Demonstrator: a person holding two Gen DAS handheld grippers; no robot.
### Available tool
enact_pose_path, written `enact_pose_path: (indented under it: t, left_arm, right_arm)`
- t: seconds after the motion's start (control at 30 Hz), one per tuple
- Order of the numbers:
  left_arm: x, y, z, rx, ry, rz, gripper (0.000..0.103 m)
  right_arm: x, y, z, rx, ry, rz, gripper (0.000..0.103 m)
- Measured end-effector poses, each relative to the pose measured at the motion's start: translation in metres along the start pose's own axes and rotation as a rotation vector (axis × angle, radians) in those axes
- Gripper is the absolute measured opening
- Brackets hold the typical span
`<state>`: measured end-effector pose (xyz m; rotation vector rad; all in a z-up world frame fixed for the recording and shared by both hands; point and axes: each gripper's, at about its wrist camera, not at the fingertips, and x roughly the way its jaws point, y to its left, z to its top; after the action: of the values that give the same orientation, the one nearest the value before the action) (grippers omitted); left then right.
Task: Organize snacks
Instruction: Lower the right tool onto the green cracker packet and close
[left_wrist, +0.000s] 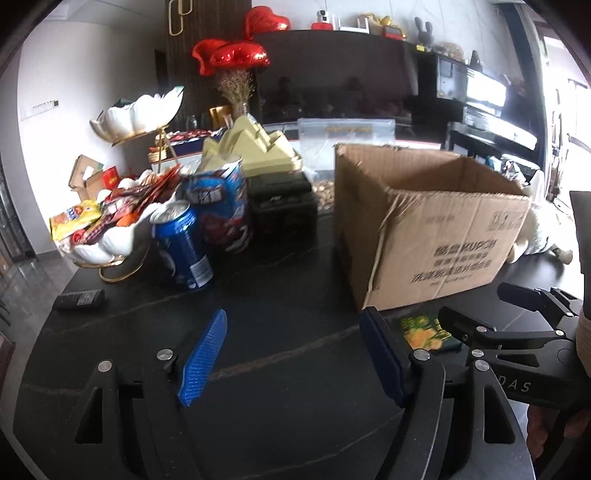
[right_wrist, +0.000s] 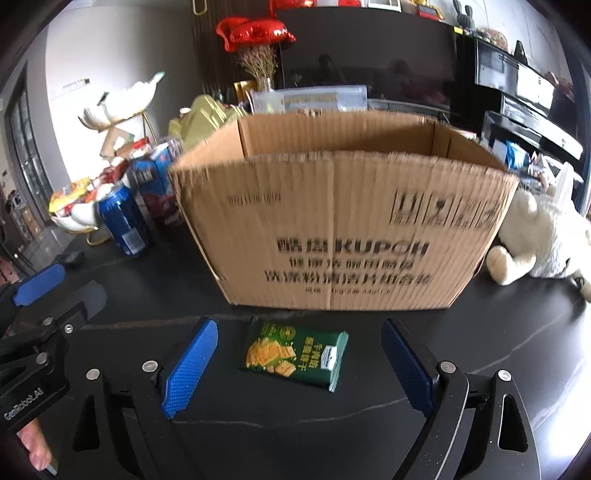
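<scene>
Presently the right gripper (right_wrist: 299, 363) hovers low over the dark bench (right_wrist: 480, 332), its jaws spread wide with the green cracker packet (right_wrist: 295, 352) lying flat between them, untouched. The packet rests just in front of the open cardboard box (right_wrist: 332, 221), near its printed face. The left gripper (left_wrist: 291, 354) is held alongside, jaws likewise wide and holding nothing.

Judgement: the step in hand is the approach to the packet, presumably for placing it in the box. The next move calls for lowering the jaws to the bench surface and closing across the packet's narrow width; it is thin and flat, so a shallow grip may slip.

To the left stand a blue can (left_wrist: 183, 247), a blue snack bag (left_wrist: 221, 206) and a white shell-shaped dish (left_wrist: 107, 236) heaped with wrapped snacks. A white plush toy (right_wrist: 543, 240) lies right of the box. Beyond are red heart balloons (left_wrist: 229, 55) and a dark cabinet wall. Both views are slightly blurred.
</scene>
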<state>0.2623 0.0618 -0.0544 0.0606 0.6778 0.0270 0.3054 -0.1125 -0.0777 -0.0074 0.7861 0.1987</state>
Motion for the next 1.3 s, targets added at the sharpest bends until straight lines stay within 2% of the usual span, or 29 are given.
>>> enact_pose_path:
  t: [0.4,0.7,1.0,1.03,1.13,1.3]
  left_arm:
    - [0.028,0.007,-0.015,0.000,0.033,0.015,0.075]
    - [0.037,0.006,-0.020,-0.001,0.052,0.009,0.075]
    - [0.045,0.007,-0.024,-0.005,0.073,0.011,0.075]
    - [0.046,0.007,-0.025,-0.003,0.077,0.012,0.075]
    - [0.049,0.007,-0.026,-0.008,0.089,0.005,0.075]
    - [0.053,0.007,-0.028,-0.016,0.108,-0.012,0.075]
  right_arm:
    - [0.052,0.000,-0.018,0.058,0.101,-0.056,0.098]
    - [0.080,0.013,-0.021,-0.003,0.171,-0.078,0.102]
    - [0.089,0.024,-0.021,-0.013,0.151,-0.100,0.101]
    - [0.088,0.024,-0.021,-0.012,0.149,-0.103,0.100]
    - [0.084,0.025,-0.022,-0.007,0.141,-0.107,0.088]
    - [0.074,0.022,-0.025,-0.007,0.138,-0.106,0.081]
